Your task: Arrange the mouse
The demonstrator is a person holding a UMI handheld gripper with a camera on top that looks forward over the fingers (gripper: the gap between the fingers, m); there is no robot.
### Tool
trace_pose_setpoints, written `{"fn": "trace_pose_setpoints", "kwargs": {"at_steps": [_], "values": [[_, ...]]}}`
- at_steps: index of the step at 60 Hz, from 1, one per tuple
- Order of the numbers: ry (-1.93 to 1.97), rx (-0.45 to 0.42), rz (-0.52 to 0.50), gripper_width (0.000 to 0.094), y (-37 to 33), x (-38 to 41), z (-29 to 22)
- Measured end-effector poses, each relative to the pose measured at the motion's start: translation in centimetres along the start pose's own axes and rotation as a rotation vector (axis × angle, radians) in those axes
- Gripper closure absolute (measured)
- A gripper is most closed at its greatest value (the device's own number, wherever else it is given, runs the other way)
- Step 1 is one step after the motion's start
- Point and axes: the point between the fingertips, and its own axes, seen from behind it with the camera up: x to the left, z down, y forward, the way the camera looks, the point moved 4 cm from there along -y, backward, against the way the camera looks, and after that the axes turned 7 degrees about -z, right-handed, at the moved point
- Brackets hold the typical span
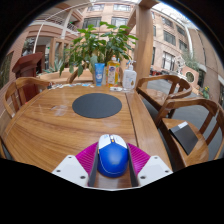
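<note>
Gripping the blue mouse (113,158), the tool (113,160) hangs over the table's (50,125) near edge.

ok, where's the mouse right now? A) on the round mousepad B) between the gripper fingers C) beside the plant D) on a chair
B: the blue-and-white mouse sits between the gripper fingers with the pink pads against both its sides, well short of the dark round mousepad on the wooden table.
</note>
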Motion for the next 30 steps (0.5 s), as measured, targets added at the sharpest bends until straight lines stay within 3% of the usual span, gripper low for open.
{"fn": "trace_pose_setpoints", "kwargs": {"at_steps": [10,20,30], "values": [[0.026,0.003,0.033,0.0563,0.0,-0.1,0.0],[0.038,-0.004,0.121,0.0574,-1.0,-1.0,-1.4],[0.051,-0.173,0.186,0.0574,-3.0,-3.4,-10.9]]}}
